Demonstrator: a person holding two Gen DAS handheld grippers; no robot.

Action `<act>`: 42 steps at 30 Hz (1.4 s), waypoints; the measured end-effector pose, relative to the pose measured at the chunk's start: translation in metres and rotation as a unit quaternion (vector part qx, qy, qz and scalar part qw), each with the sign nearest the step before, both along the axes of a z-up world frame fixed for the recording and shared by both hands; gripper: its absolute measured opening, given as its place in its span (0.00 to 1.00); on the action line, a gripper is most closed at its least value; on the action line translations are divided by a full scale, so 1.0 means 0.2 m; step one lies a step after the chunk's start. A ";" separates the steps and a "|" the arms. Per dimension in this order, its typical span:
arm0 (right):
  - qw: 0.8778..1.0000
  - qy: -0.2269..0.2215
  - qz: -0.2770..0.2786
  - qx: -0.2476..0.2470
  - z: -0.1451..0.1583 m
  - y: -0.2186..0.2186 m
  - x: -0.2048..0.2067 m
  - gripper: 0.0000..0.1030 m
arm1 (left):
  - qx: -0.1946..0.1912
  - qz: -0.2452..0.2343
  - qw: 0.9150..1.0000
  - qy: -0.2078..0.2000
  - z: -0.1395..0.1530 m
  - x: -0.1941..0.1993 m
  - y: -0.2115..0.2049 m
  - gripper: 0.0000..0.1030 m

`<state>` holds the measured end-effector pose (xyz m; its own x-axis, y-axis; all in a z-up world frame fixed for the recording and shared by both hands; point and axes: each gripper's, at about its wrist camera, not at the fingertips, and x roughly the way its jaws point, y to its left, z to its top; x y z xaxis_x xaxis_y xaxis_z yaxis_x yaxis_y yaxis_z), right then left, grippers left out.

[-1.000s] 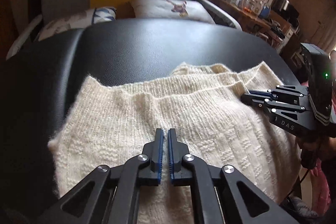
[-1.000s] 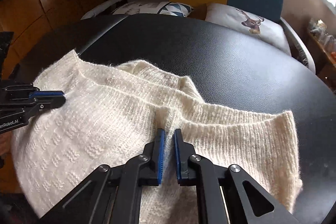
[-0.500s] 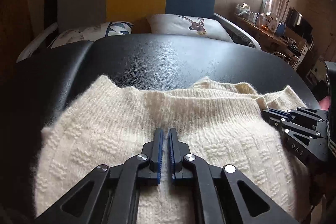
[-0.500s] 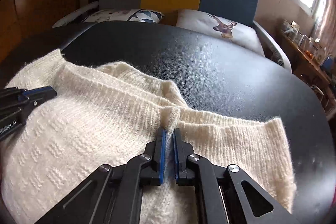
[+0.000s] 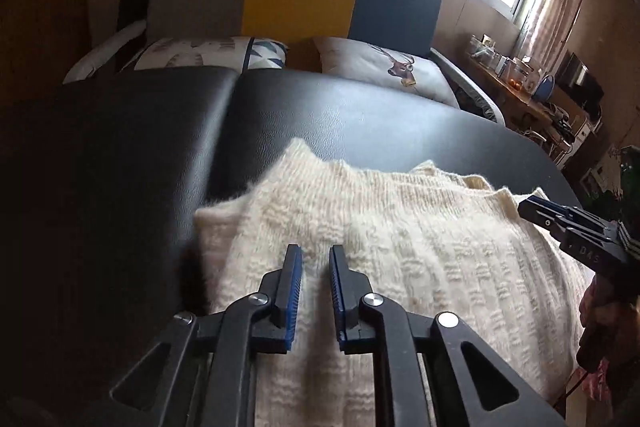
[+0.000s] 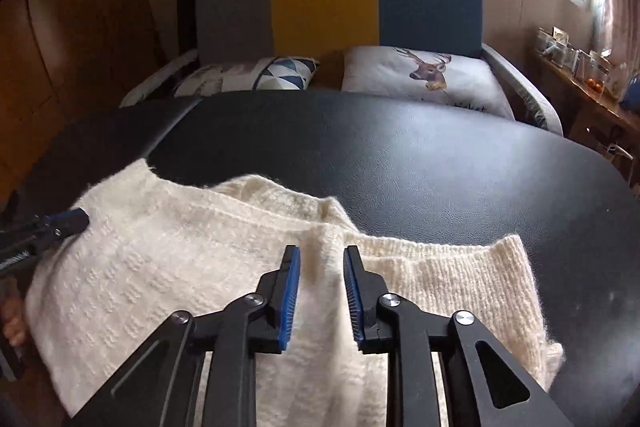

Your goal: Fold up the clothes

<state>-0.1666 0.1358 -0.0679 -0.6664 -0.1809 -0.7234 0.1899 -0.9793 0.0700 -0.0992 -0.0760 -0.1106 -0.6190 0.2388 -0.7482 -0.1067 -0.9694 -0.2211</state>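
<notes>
While both hover parted, left gripper (image 5: 315,259) narrow — right gripper (image 6: 321,259) wider, cream sweater (image 6: 180,259) beneath

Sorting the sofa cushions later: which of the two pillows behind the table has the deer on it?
The right-hand pillow, below the sofa's teal panel, shows a deer head; the left pillow has blue triangles.

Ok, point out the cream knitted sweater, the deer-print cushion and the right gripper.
cream knitted sweater (image 6: 168,267), right wrist view, textured front panel.
deer-print cushion (image 6: 430,67), right wrist view, deer's head.
right gripper (image 6: 322,295), right wrist view, between fingertips.
</notes>
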 end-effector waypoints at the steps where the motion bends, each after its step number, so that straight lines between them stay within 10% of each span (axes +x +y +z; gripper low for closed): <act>1: 1.000 0.002 0.009 0.002 0.00 -0.03 0.03 0.42 | 0.011 0.009 1.000 0.003 0.01 0.04 -0.03 0.13; 4: 0.999 -0.011 0.034 0.006 -0.02 -0.09 0.08 0.75 | 0.074 0.045 0.996 0.011 0.06 0.15 -0.21 0.16; 13: 0.987 -0.021 0.092 -0.128 0.07 -0.18 0.26 0.80 | 0.223 0.021 0.973 -0.052 -0.09 0.41 -0.68 0.30; 18: 0.986 -0.043 0.123 -0.100 0.05 -0.39 0.28 0.81 | 0.303 -0.027 0.950 -0.070 -0.16 0.39 -0.67 0.49; 25: 0.987 -0.082 0.114 -0.072 -0.05 -0.41 0.25 0.81 | 0.277 -0.061 0.954 -0.099 -0.23 0.41 -0.58 0.42; 29: 0.988 -0.093 0.108 -0.062 -0.08 -0.39 0.22 0.81 | 0.257 -0.076 0.958 -0.103 -0.24 0.49 -0.53 0.10; 42: 0.988 -0.078 0.125 -0.041 -0.17 -0.36 0.24 0.88 | 0.209 -0.081 0.971 -0.081 -0.13 0.57 -0.46 0.18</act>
<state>-0.1196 0.0645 -0.1017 -0.4746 -0.3877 -0.7902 0.4051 -0.8932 0.1949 0.0156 -0.1679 -0.1358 -0.4305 0.6265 -0.6498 -0.1817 -0.7653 -0.6175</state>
